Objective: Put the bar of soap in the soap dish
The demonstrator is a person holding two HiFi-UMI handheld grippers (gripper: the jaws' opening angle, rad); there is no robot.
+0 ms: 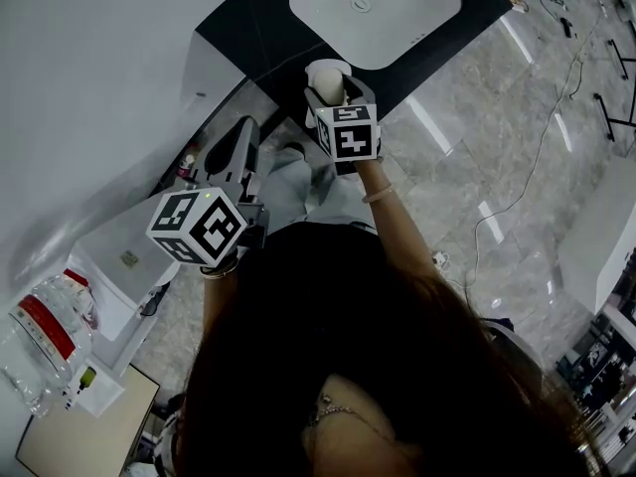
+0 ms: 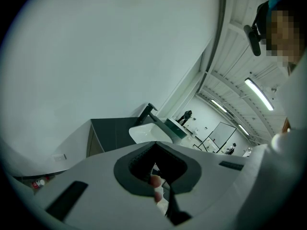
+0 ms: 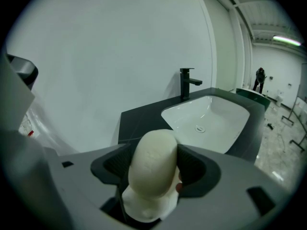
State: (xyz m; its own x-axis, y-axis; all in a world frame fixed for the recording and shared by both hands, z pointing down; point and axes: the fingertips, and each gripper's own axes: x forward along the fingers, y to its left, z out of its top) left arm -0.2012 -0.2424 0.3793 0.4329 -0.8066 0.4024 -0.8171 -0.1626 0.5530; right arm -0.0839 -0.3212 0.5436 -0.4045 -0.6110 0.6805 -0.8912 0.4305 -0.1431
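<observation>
While the right claw is clamped on the cream bar of soap, it holds the bar in the air over the near edge of the dark counter, on the near side of the white sink. A white piece sits under the bar, perhaps a dish. Nearer and to the left, the left claw has its jaws together, with nothing between them.
</observation>
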